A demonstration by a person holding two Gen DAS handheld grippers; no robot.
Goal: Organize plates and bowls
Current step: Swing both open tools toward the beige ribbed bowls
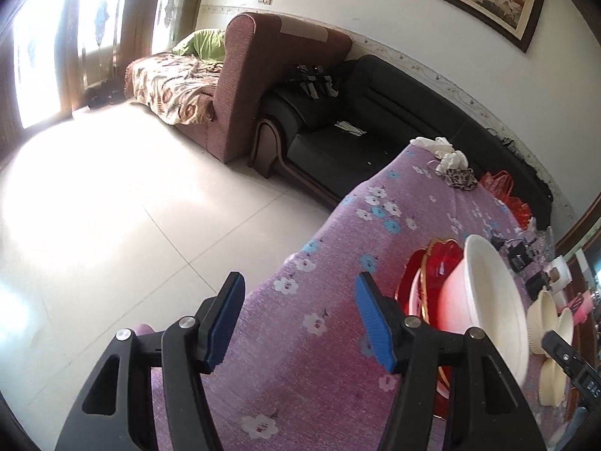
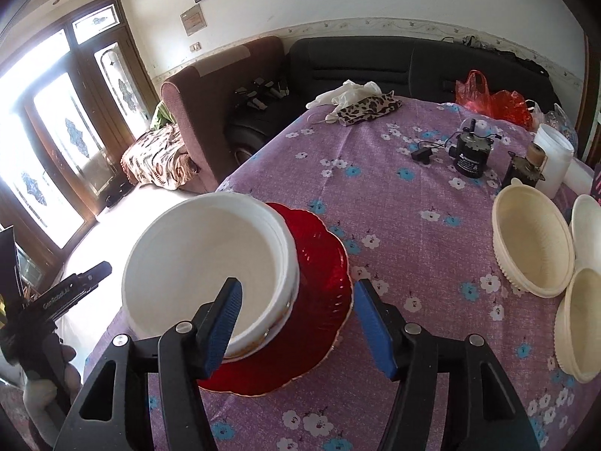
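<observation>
My right gripper point(image 2: 296, 323) stands spread over the near edge of the table point(image 2: 394, 195), with nothing pinched between its blue pads point(image 2: 225, 323). The white bowl point(image 2: 210, 263) sits on the red plates point(image 2: 323, 274) just ahead of me at about eleven o'clock. The left pad overlaps the bowl's near rim in my view, but I cannot tell whether it touches. The right pad hangs in front of the plates' right edge, over the purple flowered cloth.

Three cream bowls point(image 2: 533, 240) lie clustered well apart from the gripper, out at two to three o'clock near the table's right edge; the largest is farthest from me and the other two crowd against it. Beyond them, at about one o'clock, I see a black motor-like part point(image 2: 471, 154) and a white tub point(image 2: 554, 158).

My left gripper point(image 1: 298, 323) is also spread, holding nothing, its pads above bare cloth at the table's near left side. From its camera the white bowl point(image 1: 484, 300) rises at about three o'clock, just beside the right finger, with the red plates point(image 1: 439, 263) showing behind and under it. The cream bowls point(image 1: 552, 323) sit farther right, past the white bowl.

In the right view, the left gripper's black body point(image 2: 71, 293) enters at nine o'clock, with a hand point(image 2: 56, 379) wrapped around its handle.
</observation>
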